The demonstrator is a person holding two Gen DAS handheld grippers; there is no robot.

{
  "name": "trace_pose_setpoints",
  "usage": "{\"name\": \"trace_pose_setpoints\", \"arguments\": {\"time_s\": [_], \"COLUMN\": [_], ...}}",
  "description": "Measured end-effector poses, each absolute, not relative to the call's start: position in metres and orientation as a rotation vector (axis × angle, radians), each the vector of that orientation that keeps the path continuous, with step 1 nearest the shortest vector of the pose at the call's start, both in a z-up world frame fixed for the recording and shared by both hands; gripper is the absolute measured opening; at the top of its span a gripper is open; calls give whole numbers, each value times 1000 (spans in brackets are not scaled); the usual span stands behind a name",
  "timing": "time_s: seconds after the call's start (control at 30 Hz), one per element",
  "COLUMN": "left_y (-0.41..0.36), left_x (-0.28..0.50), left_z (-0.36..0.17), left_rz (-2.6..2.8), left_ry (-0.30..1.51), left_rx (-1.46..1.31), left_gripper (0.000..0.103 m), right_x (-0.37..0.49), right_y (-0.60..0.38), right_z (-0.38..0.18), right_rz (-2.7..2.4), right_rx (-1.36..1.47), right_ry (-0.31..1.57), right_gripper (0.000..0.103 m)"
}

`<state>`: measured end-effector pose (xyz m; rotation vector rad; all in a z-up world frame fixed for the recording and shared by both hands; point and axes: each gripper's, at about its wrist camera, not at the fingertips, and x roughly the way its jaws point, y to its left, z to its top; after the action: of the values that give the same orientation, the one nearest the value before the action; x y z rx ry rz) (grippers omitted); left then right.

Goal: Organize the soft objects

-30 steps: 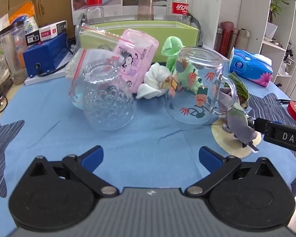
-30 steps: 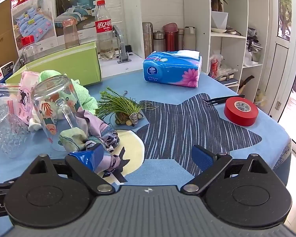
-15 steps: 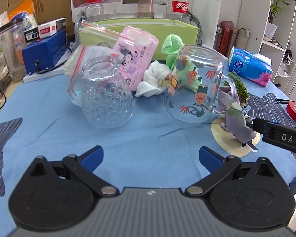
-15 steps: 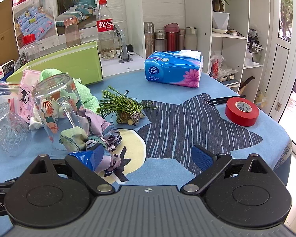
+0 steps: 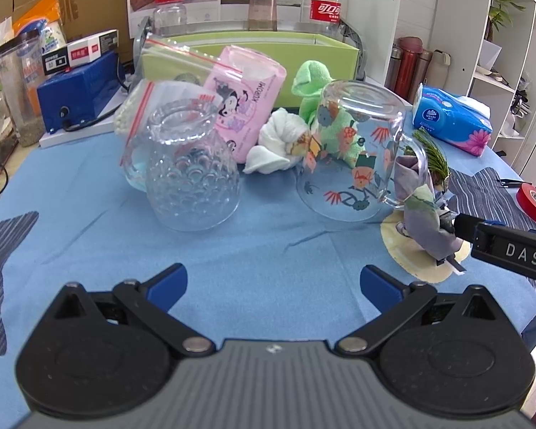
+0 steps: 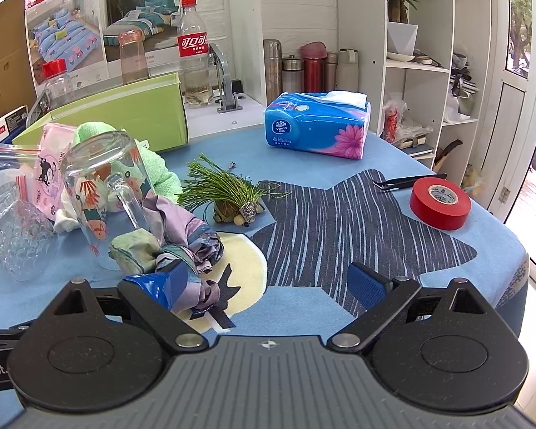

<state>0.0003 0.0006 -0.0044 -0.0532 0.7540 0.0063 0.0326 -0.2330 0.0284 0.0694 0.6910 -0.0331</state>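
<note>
A crumpled purple and green cloth (image 6: pixel 175 239) lies on the blue tablecloth beside an upturned printed glass mug (image 5: pixel 353 150). My right gripper (image 6: pixel 271 282) is open, its left fingertip (image 6: pixel 160 282) touching the cloth's near edge; the cloth also shows in the left wrist view (image 5: pixel 425 221). A green towel (image 5: pixel 314 89), a white cloth (image 5: pixel 278 143) and a pink tissue pack (image 5: pixel 246 100) sit behind the mug. My left gripper (image 5: pixel 273 282) is open and empty over bare tablecloth, in front of an upturned dimpled glass (image 5: pixel 193 186).
A green box (image 5: pixel 253 53) stands at the back with bottles behind it. A blue tissue pack (image 6: pixel 318 125), a green tassel ornament (image 6: pixel 228 196), red tape (image 6: pixel 439 203) and tweezers (image 6: pixel 407 182) lie to the right. A blue device (image 5: pixel 78 89) sits far left.
The left wrist view has shifted slightly, so the glasses sit a little lower and nearer. The right gripper and the cloth have barely moved.
</note>
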Motion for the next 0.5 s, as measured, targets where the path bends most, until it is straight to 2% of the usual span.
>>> {"name": "trace_pose_setpoints", "arguments": {"time_s": [0.5], "left_y": [2], "left_x": [3], "left_z": [-5], "left_rz": [5], "left_ry": [762], "left_rx": [-59], "left_gripper": [103], "right_x": [35], "right_y": [-228], "right_z": [26], "right_rz": [-10], "right_rx": [56], "right_ry": [698], "right_gripper": [84]}}
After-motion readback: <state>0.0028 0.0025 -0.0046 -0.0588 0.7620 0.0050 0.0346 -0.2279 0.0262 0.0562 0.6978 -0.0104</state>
